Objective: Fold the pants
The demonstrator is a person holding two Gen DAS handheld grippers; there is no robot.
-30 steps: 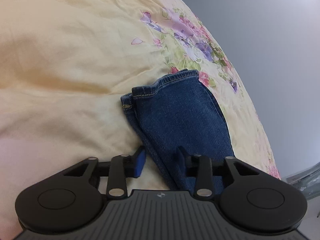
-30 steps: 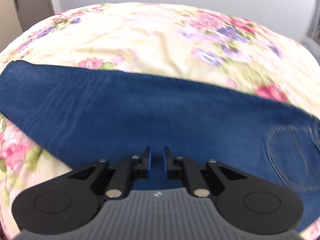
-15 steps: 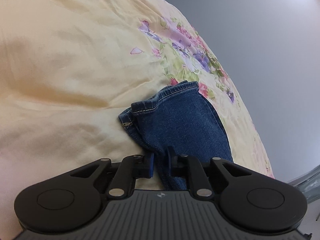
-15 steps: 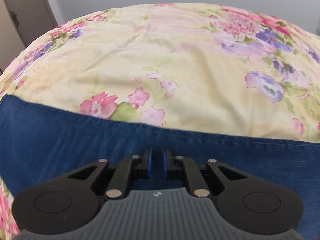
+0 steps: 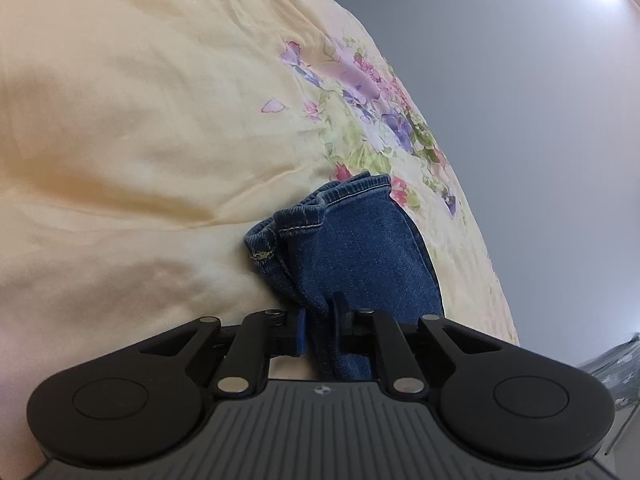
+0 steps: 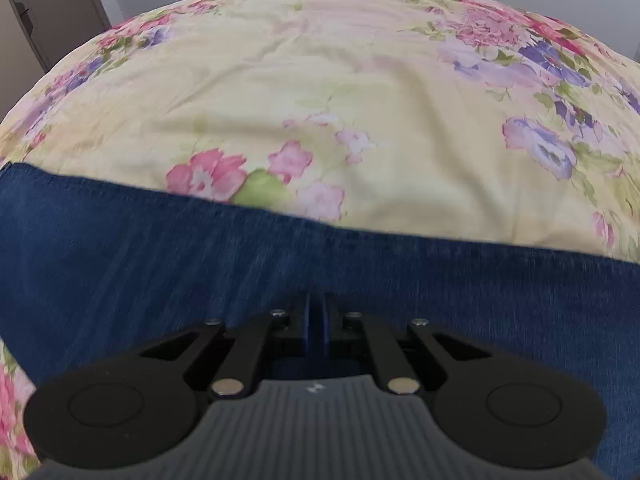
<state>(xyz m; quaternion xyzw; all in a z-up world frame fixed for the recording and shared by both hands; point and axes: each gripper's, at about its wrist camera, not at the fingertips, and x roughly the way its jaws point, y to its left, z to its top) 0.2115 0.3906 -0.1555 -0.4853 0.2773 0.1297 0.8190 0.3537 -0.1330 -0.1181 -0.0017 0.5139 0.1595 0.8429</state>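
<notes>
The pants are blue denim jeans on a yellow flowered bedspread. In the left wrist view the hem end of a leg (image 5: 352, 240) rises bunched from the bed, and my left gripper (image 5: 320, 320) is shut on its lower edge. In the right wrist view the jeans (image 6: 160, 264) stretch across the frame as a wide blue band. My right gripper (image 6: 316, 316) has its jaws pressed together over the denim; whether cloth is pinched between them is hidden.
The bedspread (image 5: 140, 140) fills the left wrist view, with a grey wall (image 5: 520, 100) to the right. In the right wrist view the bedspread (image 6: 360, 92) lies beyond the jeans, and a door (image 6: 44, 12) stands at the far left.
My left gripper closed on the leg edge and lifted it, bunching the hem. My right gripper moved toward the jeans' far edge and its jaws closed fully.
</notes>
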